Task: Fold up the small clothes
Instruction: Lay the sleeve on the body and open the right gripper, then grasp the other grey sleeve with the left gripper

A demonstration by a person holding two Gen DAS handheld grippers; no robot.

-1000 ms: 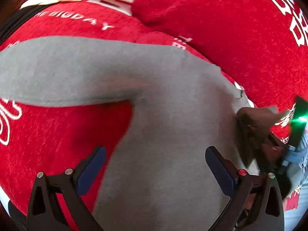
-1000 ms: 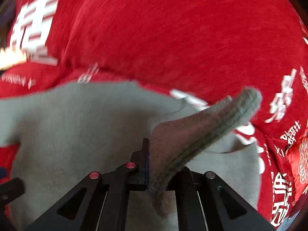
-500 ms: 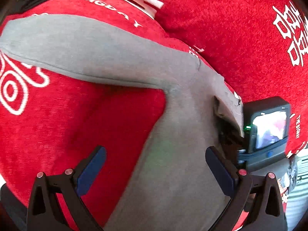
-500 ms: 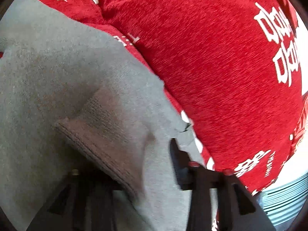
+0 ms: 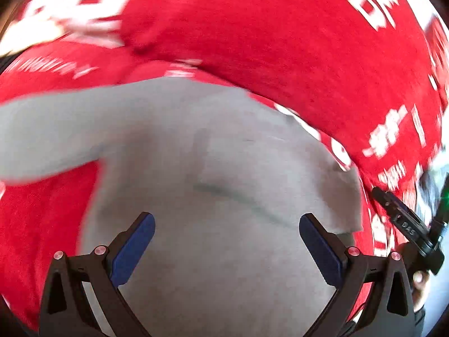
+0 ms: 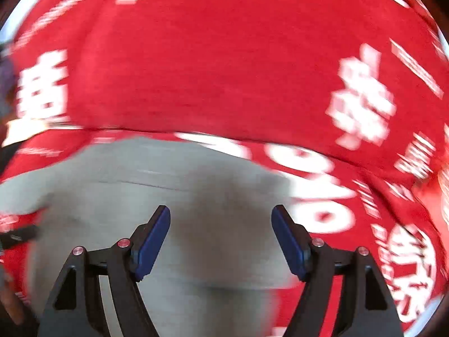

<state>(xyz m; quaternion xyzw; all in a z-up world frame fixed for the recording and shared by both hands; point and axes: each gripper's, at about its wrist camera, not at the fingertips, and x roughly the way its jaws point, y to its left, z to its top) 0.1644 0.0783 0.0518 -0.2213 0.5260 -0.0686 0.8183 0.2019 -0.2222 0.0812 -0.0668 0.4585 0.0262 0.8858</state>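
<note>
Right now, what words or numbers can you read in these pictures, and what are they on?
"DAS": on the black body of the right gripper, seen from the left wrist view; possibly part of a longer label.
Big white characters and small white lines on the red blanket: too blurred to read in both views.
Grey garment: no text visible.

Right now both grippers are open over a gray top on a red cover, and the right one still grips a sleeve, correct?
Not quite. The right gripper grips nothing: the right wrist view shows its fingers spread apart with only the flat gray top beneath. The left gripper is open too, over the red cover.
</note>
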